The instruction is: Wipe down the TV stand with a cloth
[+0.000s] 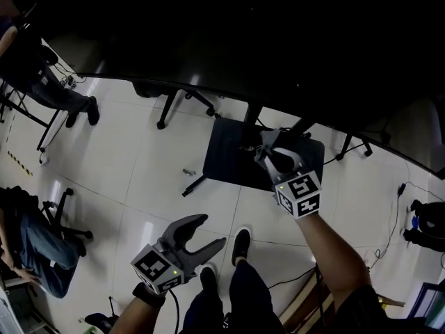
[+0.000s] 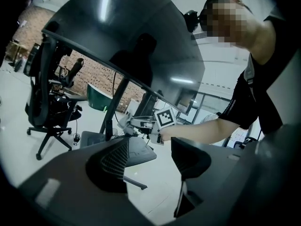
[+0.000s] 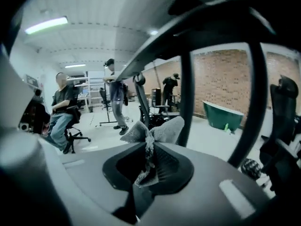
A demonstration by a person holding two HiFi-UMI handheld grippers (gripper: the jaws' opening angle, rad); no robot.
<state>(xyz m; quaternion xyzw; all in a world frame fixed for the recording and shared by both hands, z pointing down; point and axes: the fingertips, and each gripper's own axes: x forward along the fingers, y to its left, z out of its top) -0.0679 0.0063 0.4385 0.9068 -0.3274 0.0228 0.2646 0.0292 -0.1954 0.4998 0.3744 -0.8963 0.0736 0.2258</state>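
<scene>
The TV stand has a dark flat base plate on the white floor under a big black TV. My right gripper reaches over that plate near the stand's posts, shut on a grey cloth. In the right gripper view the cloth is pinched between the jaws and fans out above them, with a stand post just behind. My left gripper hangs lower, near my feet, open and holding nothing. The left gripper view shows its jaws apart, the TV above and the right gripper's marker cube beyond.
The stand's splayed legs spread over the floor. Office chairs and seated people are at the left. Cables lie at the right. A green tub stands by the brick wall. My shoes are below the plate.
</scene>
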